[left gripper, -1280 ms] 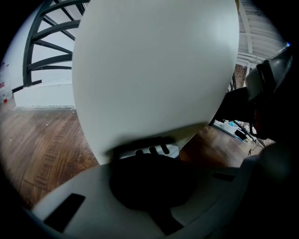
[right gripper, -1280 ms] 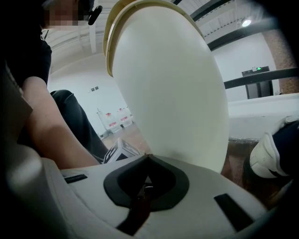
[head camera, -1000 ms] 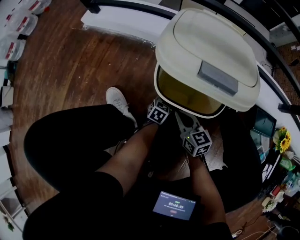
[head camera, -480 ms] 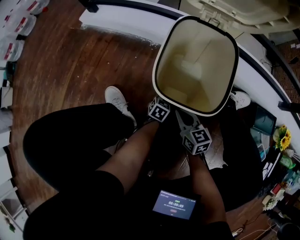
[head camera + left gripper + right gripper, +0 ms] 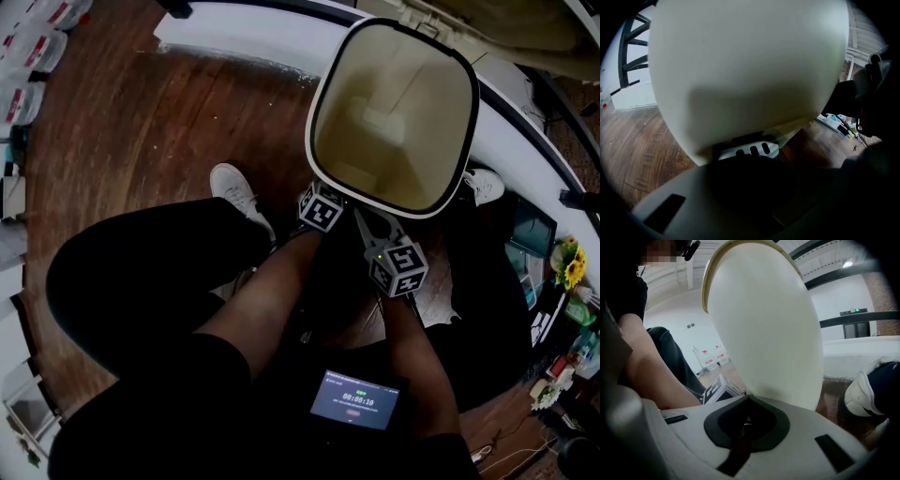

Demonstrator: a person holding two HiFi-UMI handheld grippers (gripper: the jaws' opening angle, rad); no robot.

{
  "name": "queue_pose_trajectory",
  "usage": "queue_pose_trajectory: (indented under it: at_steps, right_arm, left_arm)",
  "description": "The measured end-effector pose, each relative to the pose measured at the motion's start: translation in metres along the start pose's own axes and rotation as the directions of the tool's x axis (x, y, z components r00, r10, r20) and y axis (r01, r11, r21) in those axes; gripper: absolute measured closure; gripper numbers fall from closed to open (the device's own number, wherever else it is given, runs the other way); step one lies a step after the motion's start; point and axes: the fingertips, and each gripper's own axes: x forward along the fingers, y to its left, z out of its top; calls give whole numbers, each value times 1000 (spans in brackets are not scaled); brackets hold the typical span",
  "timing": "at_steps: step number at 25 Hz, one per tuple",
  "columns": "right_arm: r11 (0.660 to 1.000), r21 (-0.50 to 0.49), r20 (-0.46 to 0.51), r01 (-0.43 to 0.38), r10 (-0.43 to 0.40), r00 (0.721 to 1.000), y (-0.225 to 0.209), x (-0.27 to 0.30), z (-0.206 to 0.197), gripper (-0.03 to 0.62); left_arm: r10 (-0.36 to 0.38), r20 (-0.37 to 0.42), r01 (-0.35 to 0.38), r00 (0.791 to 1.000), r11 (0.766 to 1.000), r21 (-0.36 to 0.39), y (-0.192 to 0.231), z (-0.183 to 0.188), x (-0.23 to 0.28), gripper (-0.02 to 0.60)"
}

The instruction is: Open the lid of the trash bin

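Observation:
The cream trash bin (image 5: 394,112) stands open, its bare inside facing up in the head view. Its lid (image 5: 506,23) is swung up behind it at the top right. In the left gripper view the bin's wall (image 5: 745,70) fills the frame, with a grey slotted pedal (image 5: 749,150) at its foot. My left gripper (image 5: 750,160) is shut and its tip sits at that pedal. My right gripper (image 5: 746,399) is shut too, holding nothing, right beside the bin's lower front (image 5: 764,333). Both marker cubes (image 5: 321,207) (image 5: 398,269) sit just below the bin's rim.
A white shoe (image 5: 234,192) is planted on the wooden floor left of the bin, another shoe (image 5: 483,185) to its right. The person's dark-clothed legs fill the lower left. A small lit screen (image 5: 356,400) hangs at the bottom. A white ledge (image 5: 244,37) runs behind the bin.
The lid, which lay tilted over the bin a second ago, has swung up and back, so the bin's inside shows. Both grippers have stayed almost where they were.

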Motion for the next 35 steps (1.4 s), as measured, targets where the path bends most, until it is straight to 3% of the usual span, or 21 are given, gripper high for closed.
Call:
queue_pose_trajectory:
  at_steps: [15, 25, 35]
  right_arm:
    - [1000, 27, -10, -4, 4, 1000, -2, -5, -5, 574]
    - [999, 32, -17, -2, 3, 1000, -1, -6, -3, 574]
    - [1000, 27, -23, 2, -2, 1000, 1, -5, -5, 574]
  left_arm:
    - [25, -6, -25, 1000, 1000, -1, -1, -1, 3, 545]
    - [18, -14, -18, 1000, 1000, -19, -1, 1, 2, 545]
    - [1, -1, -1, 1000, 1000, 8, -4, 5, -5, 545]
